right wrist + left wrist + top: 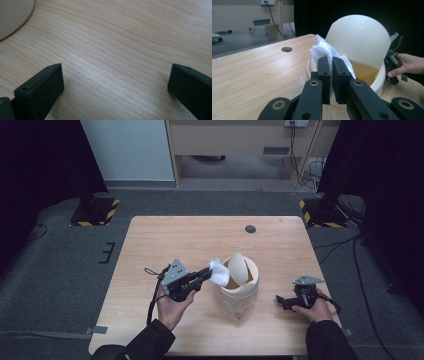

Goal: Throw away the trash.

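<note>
A cream bin [239,291] with a swing lid [238,267] tipped on edge stands at the middle of the wooden table [175,235]. My left gripper [206,272] is shut on a crumpled white tissue [219,272], held at the bin's left rim. In the left gripper view the tissue [322,51] sticks up past the fingertips [323,63], with the tilted lid [358,40] just behind it over the bin's rim [379,82]. My right gripper [280,301] rests low on the table right of the bin, jaws wide open over bare wood, with its fingertips [47,80] apart.
A round cable hole [250,229] lies in the table's far right part. Thin clear plastic [299,81] hangs at the bin's side. A wooden cabinet [240,140] and cables stand beyond the table. Dark curtains flank both sides.
</note>
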Action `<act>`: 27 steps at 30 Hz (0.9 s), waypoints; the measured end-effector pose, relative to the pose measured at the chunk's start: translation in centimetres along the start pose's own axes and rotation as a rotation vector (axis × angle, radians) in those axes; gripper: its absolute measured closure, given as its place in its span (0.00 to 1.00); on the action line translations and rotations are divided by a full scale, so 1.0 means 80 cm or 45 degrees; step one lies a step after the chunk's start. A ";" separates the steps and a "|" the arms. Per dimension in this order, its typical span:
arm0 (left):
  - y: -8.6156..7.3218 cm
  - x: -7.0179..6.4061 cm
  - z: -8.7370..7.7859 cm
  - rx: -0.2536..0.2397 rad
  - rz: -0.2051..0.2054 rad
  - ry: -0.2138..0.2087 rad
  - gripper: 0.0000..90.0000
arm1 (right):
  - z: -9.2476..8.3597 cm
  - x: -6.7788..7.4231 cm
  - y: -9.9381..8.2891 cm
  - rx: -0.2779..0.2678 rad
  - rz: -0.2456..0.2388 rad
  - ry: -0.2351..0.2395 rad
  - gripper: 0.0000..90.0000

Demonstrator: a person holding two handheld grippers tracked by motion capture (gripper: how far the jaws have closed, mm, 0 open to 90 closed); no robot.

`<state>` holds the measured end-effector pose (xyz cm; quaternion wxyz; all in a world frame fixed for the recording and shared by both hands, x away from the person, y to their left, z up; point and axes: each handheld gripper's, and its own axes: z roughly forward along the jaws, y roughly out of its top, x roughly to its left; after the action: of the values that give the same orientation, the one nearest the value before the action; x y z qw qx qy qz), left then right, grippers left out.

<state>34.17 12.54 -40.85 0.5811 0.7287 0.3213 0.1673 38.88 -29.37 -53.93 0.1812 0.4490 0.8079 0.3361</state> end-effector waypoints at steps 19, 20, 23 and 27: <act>-0.006 -0.006 0.020 0.041 -0.002 -0.027 0.94 | 0.000 0.000 0.000 0.000 -0.001 0.000 0.01; -0.006 -0.006 0.021 0.042 -0.002 -0.029 0.94 | 0.000 0.000 0.000 0.000 0.000 0.000 0.01; -0.006 -0.007 0.024 0.046 -0.006 -0.034 0.94 | 0.000 0.000 0.000 0.000 0.000 0.000 0.01; -0.006 -0.008 0.028 0.052 -0.005 -0.039 0.94 | 0.000 0.000 0.000 0.000 0.000 0.000 0.01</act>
<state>34.95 10.53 -41.84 0.5712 0.7424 0.3171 0.1484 38.89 -29.37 -53.93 0.1813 0.4489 0.8078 0.3362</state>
